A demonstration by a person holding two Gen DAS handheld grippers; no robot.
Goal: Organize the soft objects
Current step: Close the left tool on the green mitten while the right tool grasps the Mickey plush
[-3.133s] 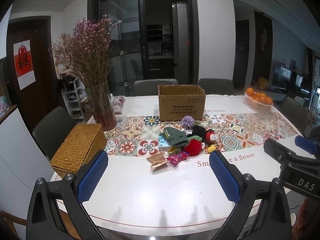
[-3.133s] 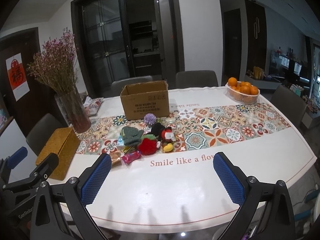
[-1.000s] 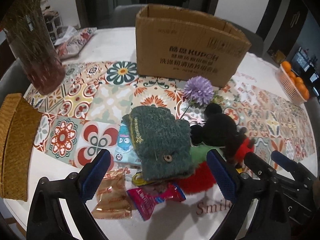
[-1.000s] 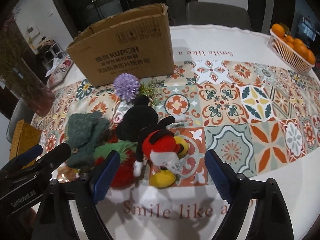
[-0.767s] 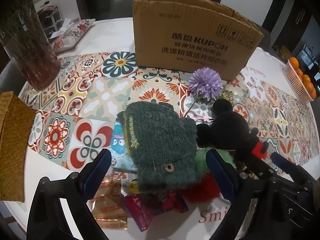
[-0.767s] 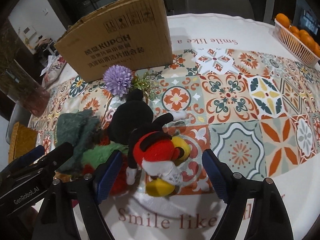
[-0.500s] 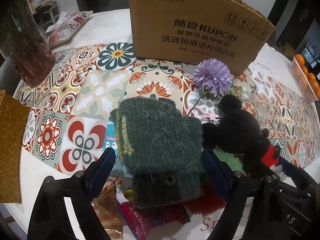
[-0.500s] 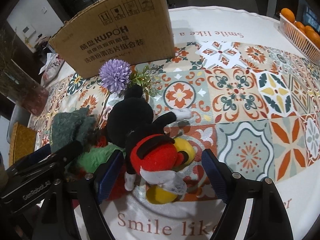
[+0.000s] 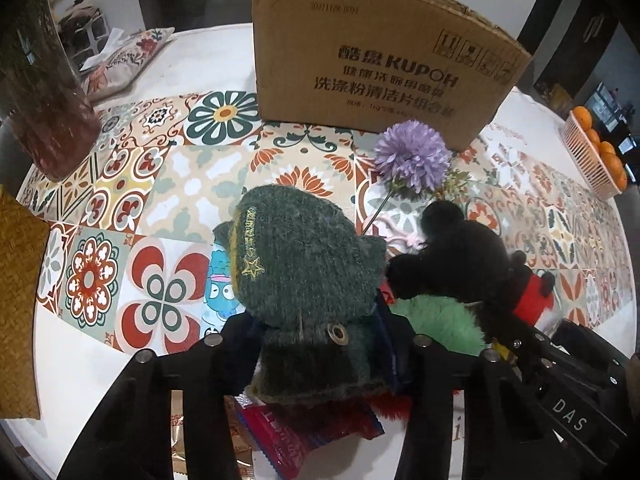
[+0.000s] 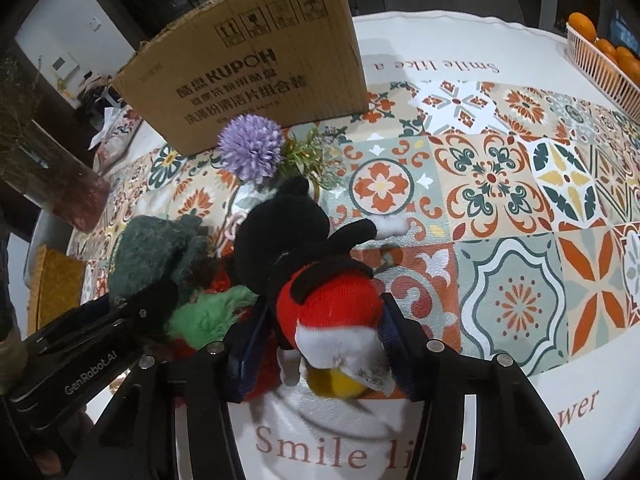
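My left gripper (image 9: pixel 320 344) is shut on the cuff end of a dark green knitted mitten (image 9: pixel 304 256), which also shows in the right wrist view (image 10: pixel 152 248). My right gripper (image 10: pixel 320 332) is shut on the red body of a black-and-red mouse plush (image 10: pixel 324 300), which also shows in the left wrist view (image 9: pixel 460 264). A green and red plush (image 10: pixel 208 316) lies between them. A purple artificial flower (image 9: pixel 412 156) lies behind the pile. An open cardboard box (image 9: pixel 380 56) stands behind it on the table.
Snack packets (image 9: pixel 296 436) lie under the left gripper. A tissue pack with a cartoon (image 9: pixel 218 292) lies under the mitten. A glass vase (image 9: pixel 44 92) stands at far left, a wicker box (image 9: pixel 16 304) at left. A basket of oranges (image 10: pixel 604 60) is at far right.
Both grippers have moved forward and down onto the pile and closed: the left on the green mitten, the right on the mouse plush.
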